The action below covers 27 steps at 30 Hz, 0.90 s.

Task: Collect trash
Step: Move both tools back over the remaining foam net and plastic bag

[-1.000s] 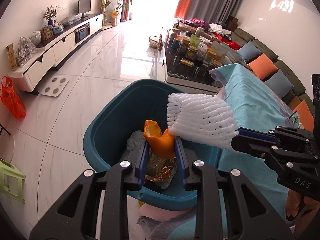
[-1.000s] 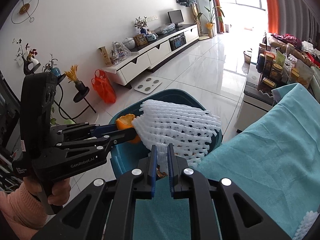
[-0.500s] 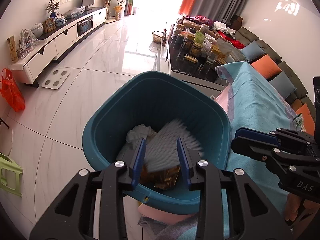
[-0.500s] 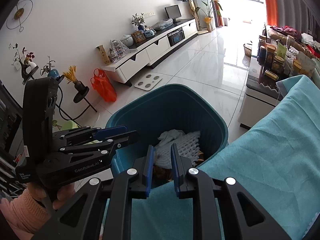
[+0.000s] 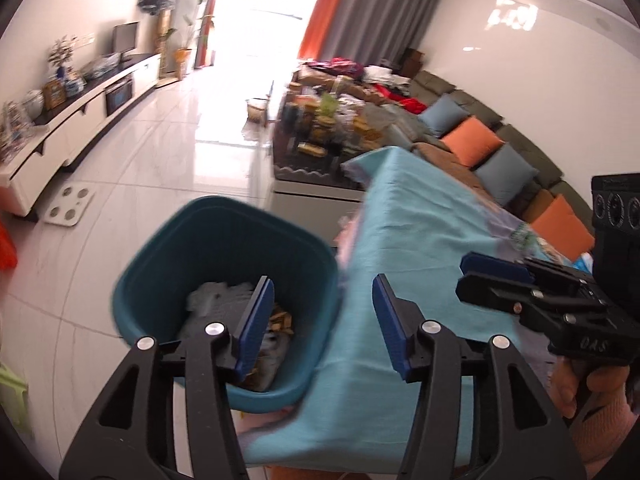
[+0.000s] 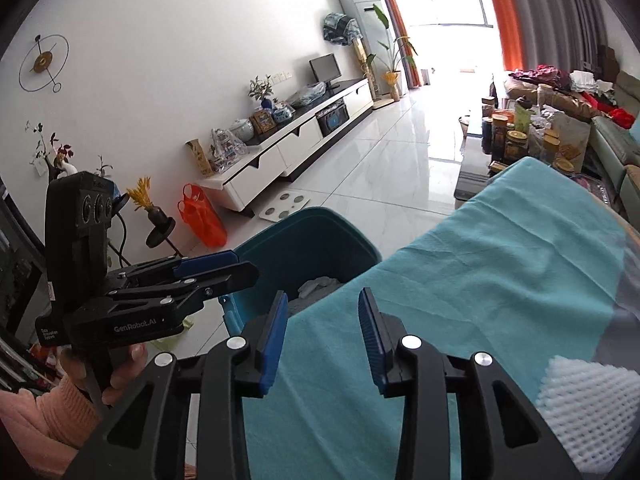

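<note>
Both your claws were opening with nothing between the jaws. The white foam fruit net (image 6: 592, 408) lay on the teal tablecloth (image 6: 500, 272), low and right of your right gripper (image 6: 322, 344), nearer than your left gripper (image 5: 323, 324), which faced the teal bin (image 5: 168, 248).

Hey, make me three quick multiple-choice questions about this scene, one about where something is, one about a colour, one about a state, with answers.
1. Where is the white foam net?
A. on the teal cloth
B. on the floor
C. on the TV cabinet

2. What colour is the bin?
A. red
B. teal
C. white

3. What is between the left gripper jaws?
A. an orange peel
B. a jar
C. nothing

Answers: 1 A, it lies on the cloth beside the right gripper; 2 B, its walls are dark teal; 3 C, the jaws are opening with nothing between them.
</note>
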Each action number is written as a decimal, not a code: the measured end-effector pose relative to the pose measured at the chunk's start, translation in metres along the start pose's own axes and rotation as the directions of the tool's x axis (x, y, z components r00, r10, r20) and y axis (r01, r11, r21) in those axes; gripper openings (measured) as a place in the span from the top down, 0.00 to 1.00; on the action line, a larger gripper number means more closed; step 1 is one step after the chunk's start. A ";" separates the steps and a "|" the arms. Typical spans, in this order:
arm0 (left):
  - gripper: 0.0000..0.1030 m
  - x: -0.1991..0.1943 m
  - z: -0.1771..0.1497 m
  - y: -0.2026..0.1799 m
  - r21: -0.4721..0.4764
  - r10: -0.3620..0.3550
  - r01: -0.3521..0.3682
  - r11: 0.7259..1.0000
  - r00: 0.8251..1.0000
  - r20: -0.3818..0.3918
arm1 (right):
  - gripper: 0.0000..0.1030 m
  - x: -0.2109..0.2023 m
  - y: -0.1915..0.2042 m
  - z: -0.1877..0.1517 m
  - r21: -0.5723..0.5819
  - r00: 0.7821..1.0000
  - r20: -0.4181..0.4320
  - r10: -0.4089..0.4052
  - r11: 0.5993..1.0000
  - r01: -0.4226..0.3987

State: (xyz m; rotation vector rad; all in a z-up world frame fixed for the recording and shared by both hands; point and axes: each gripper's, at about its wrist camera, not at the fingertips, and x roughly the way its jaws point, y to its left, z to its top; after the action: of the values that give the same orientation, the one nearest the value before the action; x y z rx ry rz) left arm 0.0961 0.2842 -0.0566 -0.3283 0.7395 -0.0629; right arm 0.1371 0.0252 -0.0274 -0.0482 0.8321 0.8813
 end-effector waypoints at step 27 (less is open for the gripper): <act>0.40 0.124 -0.020 -0.204 0.168 -0.206 0.258 0.951 0.938 -0.277 | 0.52 -0.125 -0.208 -0.054 0.289 0.875 0.033 -0.482 0.843 0.454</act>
State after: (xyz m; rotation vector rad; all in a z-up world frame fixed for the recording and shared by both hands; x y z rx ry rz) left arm 0.1861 0.0642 -0.0867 -0.2131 0.9405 -0.4104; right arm 0.2048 -0.2140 -0.0419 0.0362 0.7896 0.2961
